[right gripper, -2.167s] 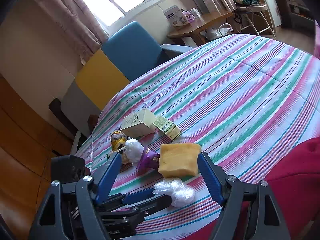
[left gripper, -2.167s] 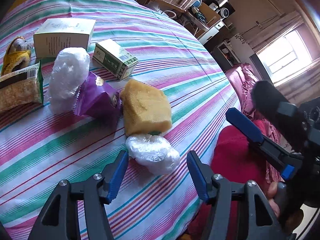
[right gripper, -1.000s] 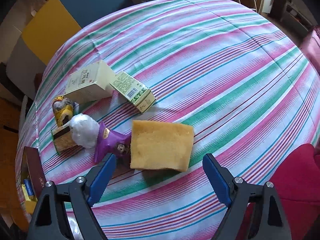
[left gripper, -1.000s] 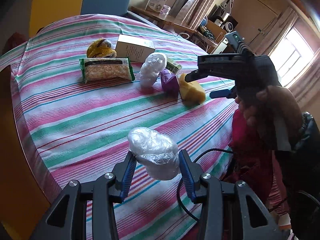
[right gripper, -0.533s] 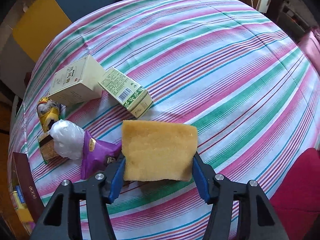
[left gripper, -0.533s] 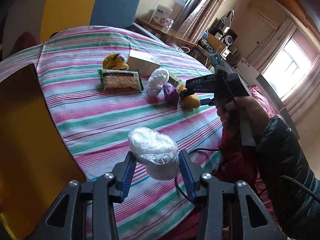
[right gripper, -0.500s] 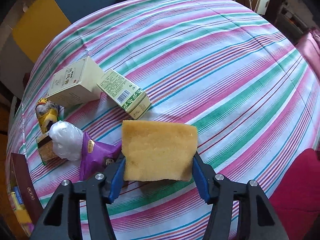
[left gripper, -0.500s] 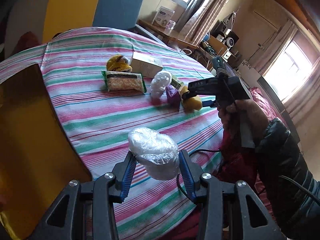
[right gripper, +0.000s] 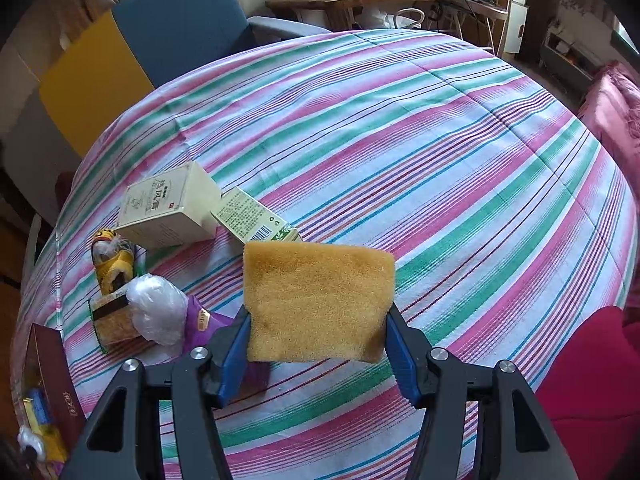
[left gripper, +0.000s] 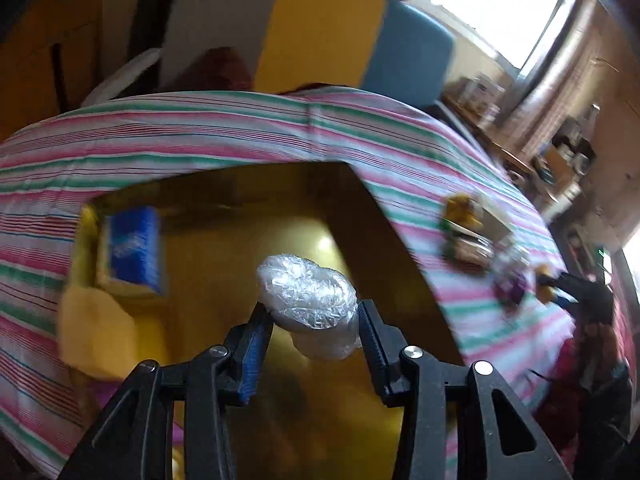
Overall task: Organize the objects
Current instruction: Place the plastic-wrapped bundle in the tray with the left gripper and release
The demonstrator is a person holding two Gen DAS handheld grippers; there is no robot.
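A yellow sponge (right gripper: 316,300) is grasped between the jaws of the right gripper (right gripper: 316,344) and is held above the striped tablecloth (right gripper: 420,152), near the two cartons (right gripper: 168,208). A ball wrapped in clear plastic (left gripper: 308,300) is clamped by the left gripper (left gripper: 310,344) over the open golden box (left gripper: 240,216), where a blue packet (left gripper: 134,248) is seen.
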